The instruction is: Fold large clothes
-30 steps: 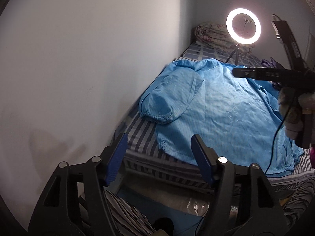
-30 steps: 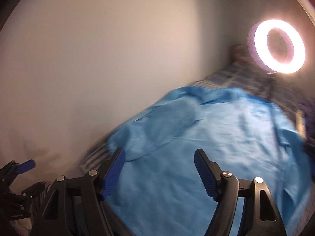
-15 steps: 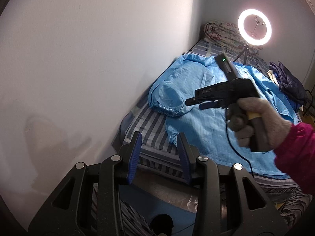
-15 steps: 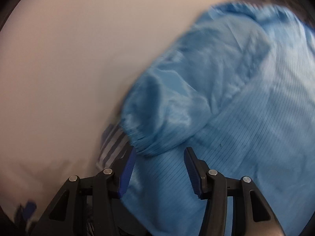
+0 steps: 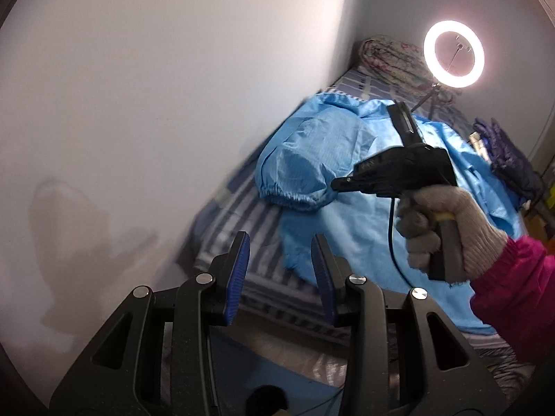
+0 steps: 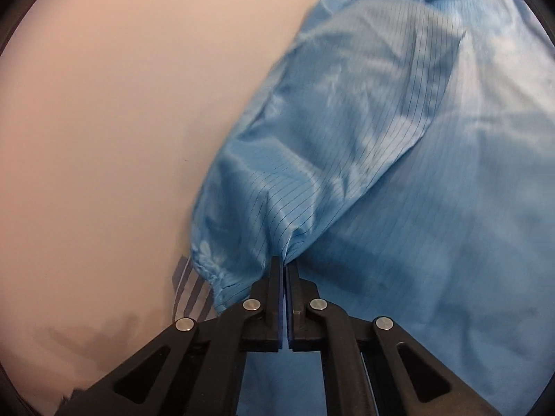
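Landmark: the blue coat (image 5: 381, 228), lying spread on the striped bed (image 5: 242, 228), which is running along the wall (image 5: 156, 104).

Left of the coat's near corner: left tongs (image 5: 280, 274) are hanging over the bed edge, jaws partly apart, nothing between the pads, no contact with cloth. They have been closing in from a wider gap.

On the coat's left side: the sleeve (image 6: 329, 159) is lying folded back over the body, cuff (image 6: 211, 270) pointing toward the near end. Right tongs (image 6: 285, 267) have just been snapping closed and are now pinching the sleeve fabric at the cuff end; cloth is bunching into the tips. In the left wrist view the gloved hand (image 5: 447, 228) is holding them low over that cuff.

Step, as I'm reading it: sleeve fold in progress, grip just taken. The next move is calling for a lift and carry of the cuff across the body, keeping tension so the slick cloth isn't slipping out. Left tongs probably need a second hold on the hem corner.

Containers: none showing. Beyond the coat's far end: rolled quilt (image 5: 392, 59), ring light (image 5: 453, 59).
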Available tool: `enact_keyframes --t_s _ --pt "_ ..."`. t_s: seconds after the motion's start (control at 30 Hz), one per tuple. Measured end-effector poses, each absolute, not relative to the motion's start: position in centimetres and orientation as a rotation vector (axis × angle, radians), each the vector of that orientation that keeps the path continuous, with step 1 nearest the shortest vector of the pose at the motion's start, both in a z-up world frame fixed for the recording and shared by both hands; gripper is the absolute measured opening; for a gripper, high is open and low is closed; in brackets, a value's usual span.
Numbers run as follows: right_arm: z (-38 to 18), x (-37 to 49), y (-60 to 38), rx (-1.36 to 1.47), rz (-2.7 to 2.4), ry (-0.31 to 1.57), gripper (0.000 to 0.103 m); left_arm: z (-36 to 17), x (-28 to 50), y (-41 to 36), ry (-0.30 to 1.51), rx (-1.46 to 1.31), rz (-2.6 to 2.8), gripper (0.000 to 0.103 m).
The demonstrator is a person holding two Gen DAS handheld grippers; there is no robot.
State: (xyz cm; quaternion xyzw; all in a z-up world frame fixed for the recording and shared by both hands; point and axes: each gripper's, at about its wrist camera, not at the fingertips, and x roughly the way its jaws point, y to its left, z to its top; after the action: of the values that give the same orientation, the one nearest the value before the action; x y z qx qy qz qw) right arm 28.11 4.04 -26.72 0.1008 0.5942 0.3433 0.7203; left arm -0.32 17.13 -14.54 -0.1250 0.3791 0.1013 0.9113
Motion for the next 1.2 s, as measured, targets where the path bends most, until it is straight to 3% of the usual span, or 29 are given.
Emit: enact_keyframes --t_s 0.37,0.67,0.7,0.73,0.8,0.9,1.2 --pt "-25.9 26.6 -4.8 0.211 0.72 1.311 0.0 -19.4 8.8 16.4 0.884 -0.516 0.029 0.038" --pt "-25.2 24.6 -4.4 0.17 0.743 1.287 0.004 -25.9 15.2 18.7 1.004 -0.662 0.138 0.038" --pt "-25.7 25.4 -4.1 0.165 0.745 1.286 0.004 -26.3 15.6 18.8 1.003 -0.654 0.149 0.032" --pt "-25.7 25.4 -4.1 0.161 0.748 1.285 0.005 -26.5 15.9 18.7 1.001 -0.642 0.161 0.011" --pt "-25.9 25.9 -4.1 0.15 0.75 1.282 0.008 -26.3 16.2 18.5 0.993 -0.623 0.178 0.007" --pt "-24.7 26.2 -5.0 0.137 0.735 1.231 0.023 -24.6 16.3 18.1 0.933 -0.545 0.207 0.005" --pt "-23.8 29.4 -3.6 0.258 0.701 1.135 0.023 -16.7 14.6 16.5 0.717 -0.239 0.24 0.003"
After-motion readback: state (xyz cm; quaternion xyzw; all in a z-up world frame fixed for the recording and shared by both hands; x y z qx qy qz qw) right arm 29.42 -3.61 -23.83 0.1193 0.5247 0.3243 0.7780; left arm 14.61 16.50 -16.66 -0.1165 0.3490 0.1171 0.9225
